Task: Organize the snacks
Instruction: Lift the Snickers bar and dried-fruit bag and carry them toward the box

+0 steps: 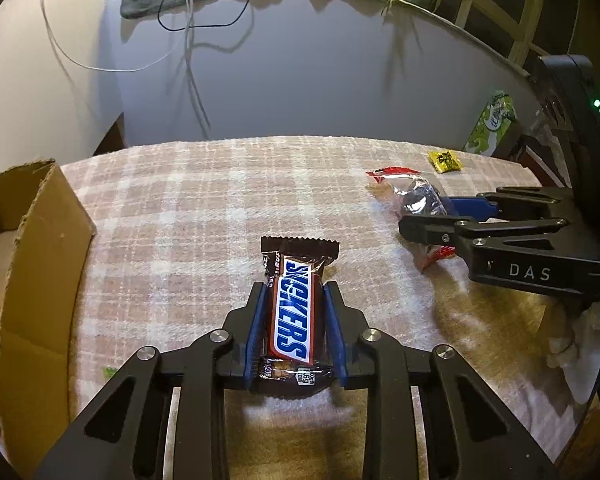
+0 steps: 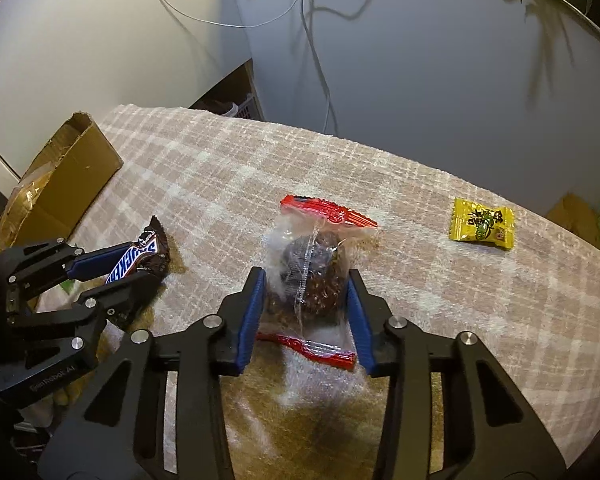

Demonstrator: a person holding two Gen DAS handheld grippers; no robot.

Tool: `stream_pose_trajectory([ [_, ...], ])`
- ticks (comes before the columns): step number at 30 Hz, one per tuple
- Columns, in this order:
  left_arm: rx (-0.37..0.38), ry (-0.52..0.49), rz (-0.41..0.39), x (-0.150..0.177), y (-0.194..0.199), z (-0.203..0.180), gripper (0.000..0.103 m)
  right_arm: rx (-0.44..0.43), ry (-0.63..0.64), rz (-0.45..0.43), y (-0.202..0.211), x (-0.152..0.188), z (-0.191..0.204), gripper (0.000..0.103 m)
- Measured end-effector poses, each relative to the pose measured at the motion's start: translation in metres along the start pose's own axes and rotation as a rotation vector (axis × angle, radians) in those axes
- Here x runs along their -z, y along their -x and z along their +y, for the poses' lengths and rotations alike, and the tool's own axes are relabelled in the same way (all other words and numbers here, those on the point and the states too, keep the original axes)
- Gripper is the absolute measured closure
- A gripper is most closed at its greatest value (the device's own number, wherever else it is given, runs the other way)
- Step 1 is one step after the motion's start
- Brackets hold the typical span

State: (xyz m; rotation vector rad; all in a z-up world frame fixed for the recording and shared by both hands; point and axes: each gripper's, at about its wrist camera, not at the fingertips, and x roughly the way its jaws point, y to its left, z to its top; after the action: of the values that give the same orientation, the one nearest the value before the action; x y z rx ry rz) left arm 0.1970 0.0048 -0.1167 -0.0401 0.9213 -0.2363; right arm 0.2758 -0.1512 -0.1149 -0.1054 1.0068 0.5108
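We note a plaid cloth [image 1: 188, 208] covering the table, with a cardboard box [image 1: 40, 240] at its left edge. Left gripper [image 1: 294, 312] clamps a Snickers bar [image 1: 294, 316] lying mid-cloth, blue pads tight on both long sides. Right gripper [image 2: 306, 300] pinches a clear red-ended packet [image 2: 312, 276] of dark snack, resting on the cloth. A small yellow candy [image 2: 482, 224] lies apart, further right.

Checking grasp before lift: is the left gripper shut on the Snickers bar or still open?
Shut on it: the left gripper has both blue pads pressed against the sides of the Snickers bar, which lies on the plaid cloth.
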Motion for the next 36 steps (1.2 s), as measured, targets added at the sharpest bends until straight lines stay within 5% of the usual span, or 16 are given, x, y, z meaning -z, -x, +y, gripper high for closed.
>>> stream_pose_trajectory([
  [12, 0.012, 0.040, -0.095, 0.008, 0.050, 0.005, 0.077, -0.023, 0.008, -0.069, 0.036, 0.004, 0.023, 0.063],
  [36, -0.065, 0.137, -0.290, 0.042, 0.158, 0.060, 0.077, -0.140, 0.183, -0.154, 0.071, -0.022, 0.157, 0.063],
])
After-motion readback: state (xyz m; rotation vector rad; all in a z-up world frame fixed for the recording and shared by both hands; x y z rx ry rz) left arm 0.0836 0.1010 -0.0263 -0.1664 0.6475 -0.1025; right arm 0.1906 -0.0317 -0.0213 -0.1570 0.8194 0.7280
